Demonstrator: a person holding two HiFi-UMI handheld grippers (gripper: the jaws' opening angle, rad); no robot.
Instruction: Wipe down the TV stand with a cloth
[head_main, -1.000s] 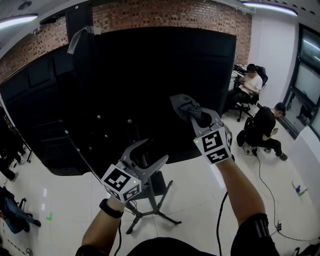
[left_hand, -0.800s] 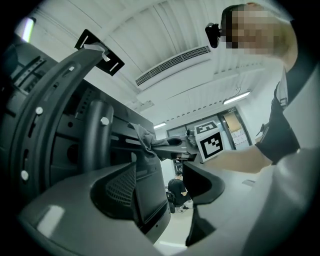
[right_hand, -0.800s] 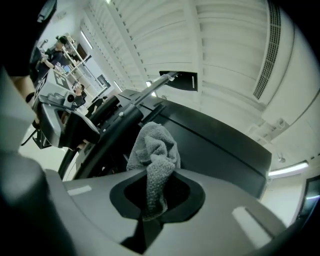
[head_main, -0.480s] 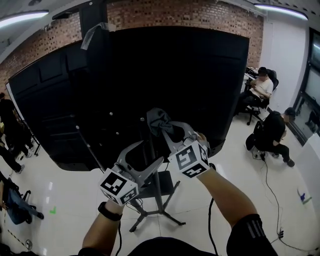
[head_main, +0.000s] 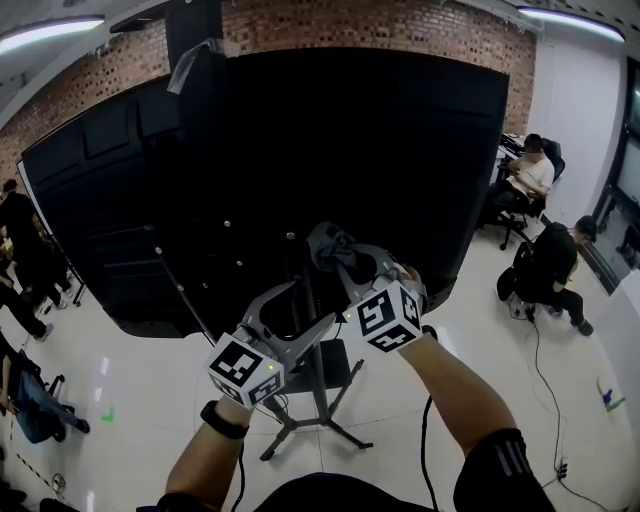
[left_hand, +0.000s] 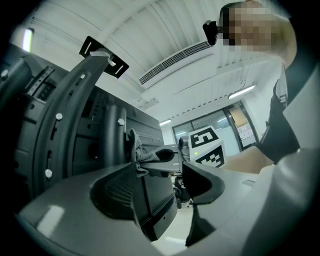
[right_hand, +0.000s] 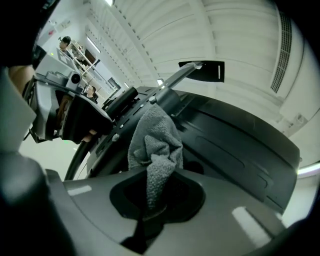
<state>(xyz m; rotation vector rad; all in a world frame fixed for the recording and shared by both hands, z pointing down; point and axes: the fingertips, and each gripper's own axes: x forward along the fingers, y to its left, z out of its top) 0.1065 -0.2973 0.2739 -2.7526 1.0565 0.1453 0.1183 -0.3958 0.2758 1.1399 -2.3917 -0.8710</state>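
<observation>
The right tool (head_main: 350, 264) is clamped shut on a bunched grey cloth (head_main: 331, 245), whose loose mass stands up past the jaw tips while only a narrow fold sits in the grip, as the right gripper view shows (right_hand: 155, 145). Just ahead of those tips rises the upright post of the TV stand (head_main: 322, 395), with the back of the big black screen (head_main: 300, 150) mounted on it; whether the cloth touches the post I cannot tell. The left tool (head_main: 294, 308) hangs just beside and below the right one, its jaws wide apart with nothing between them. The likely trouble is the thin hold: dragging the cloth hard along the post could pull the fold free. Pushing sideways on the post could also rock the stand on its spread legs, and the two tools are near enough to knock together.
</observation>
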